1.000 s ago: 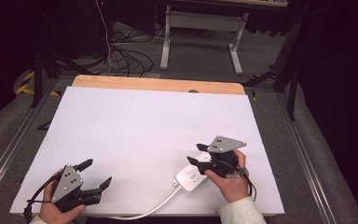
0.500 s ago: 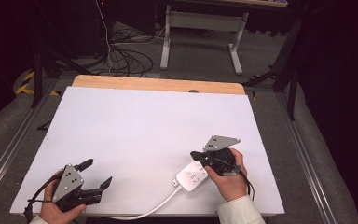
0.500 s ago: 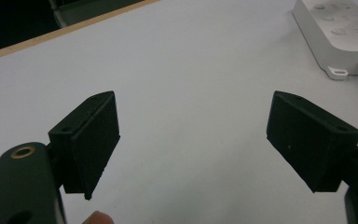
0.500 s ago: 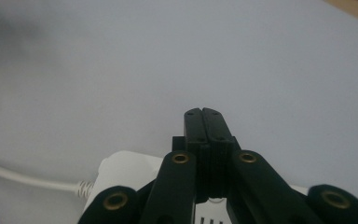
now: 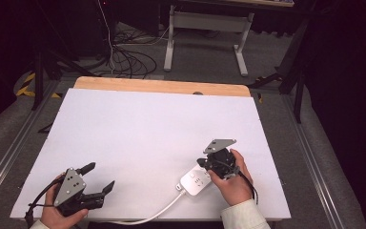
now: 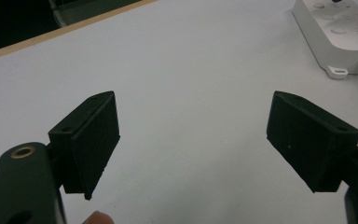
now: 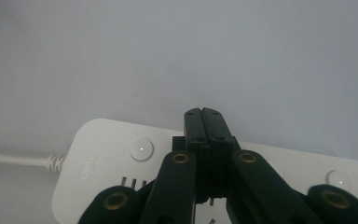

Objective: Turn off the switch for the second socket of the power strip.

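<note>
A white power strip (image 5: pixel 195 180) with round buttons lies near the table's front right, its white cable (image 5: pixel 157 212) running off the front edge. My right gripper (image 5: pixel 204 162) hangs over the strip's far end, jaws pressed together with nothing between them. In the right gripper view the shut tips (image 7: pixel 202 121) sit above the strip's top face (image 7: pixel 107 158), between two buttons; I cannot tell whether they touch it. My left gripper (image 5: pixel 98 177) rests at the front left, open and empty. In the left gripper view its jaws (image 6: pixel 193 140) stand wide apart, with the strip (image 6: pixel 340 28) at the far right.
The white tabletop (image 5: pixel 147 129) has a wooden strip (image 5: pixel 162 87) along its far edge. Beyond it, a metal stand (image 5: pixel 205 28) and loose cables (image 5: pixel 124 57) lie on the dark floor. Metal rails (image 5: pixel 9 148) run along both sides of the table.
The right gripper's jaws have gone from open to shut, and the hand has shifted slightly down toward the power strip. The left gripper has stayed in place.
</note>
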### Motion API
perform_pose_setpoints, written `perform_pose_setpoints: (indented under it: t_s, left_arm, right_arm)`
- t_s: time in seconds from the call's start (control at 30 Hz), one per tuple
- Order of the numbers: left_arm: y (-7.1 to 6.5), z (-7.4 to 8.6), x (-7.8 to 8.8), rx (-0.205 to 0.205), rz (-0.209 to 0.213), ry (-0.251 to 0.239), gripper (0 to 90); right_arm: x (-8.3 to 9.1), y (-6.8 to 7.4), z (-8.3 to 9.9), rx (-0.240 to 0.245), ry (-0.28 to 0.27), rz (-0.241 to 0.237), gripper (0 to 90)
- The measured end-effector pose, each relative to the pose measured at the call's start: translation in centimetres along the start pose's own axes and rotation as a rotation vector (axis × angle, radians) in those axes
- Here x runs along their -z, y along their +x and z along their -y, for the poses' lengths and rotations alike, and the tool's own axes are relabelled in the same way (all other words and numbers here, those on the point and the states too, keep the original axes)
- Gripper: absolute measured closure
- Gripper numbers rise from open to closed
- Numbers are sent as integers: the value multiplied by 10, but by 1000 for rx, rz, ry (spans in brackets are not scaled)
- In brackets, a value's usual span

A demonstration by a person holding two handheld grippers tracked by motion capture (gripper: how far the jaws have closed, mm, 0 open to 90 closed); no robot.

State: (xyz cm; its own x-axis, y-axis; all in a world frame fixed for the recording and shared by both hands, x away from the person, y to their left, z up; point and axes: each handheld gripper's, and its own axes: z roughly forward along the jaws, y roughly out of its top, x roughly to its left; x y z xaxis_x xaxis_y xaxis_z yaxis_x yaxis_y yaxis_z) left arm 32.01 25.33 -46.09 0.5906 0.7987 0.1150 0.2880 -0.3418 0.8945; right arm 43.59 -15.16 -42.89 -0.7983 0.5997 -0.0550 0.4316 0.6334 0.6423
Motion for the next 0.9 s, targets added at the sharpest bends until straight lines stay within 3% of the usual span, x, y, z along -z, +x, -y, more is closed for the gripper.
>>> perform_pose_setpoints:
  t_s: [0.5, 0.9]
  left_arm:
    - [0, 0, 0, -1, 0, 1, 173]
    - [0, 0, 0, -5, 0, 3, 173]
  right_arm:
    - [-9, 1, 2, 5, 66, 37, 900]
    - [-13, 0, 4, -7, 82, 42, 900]
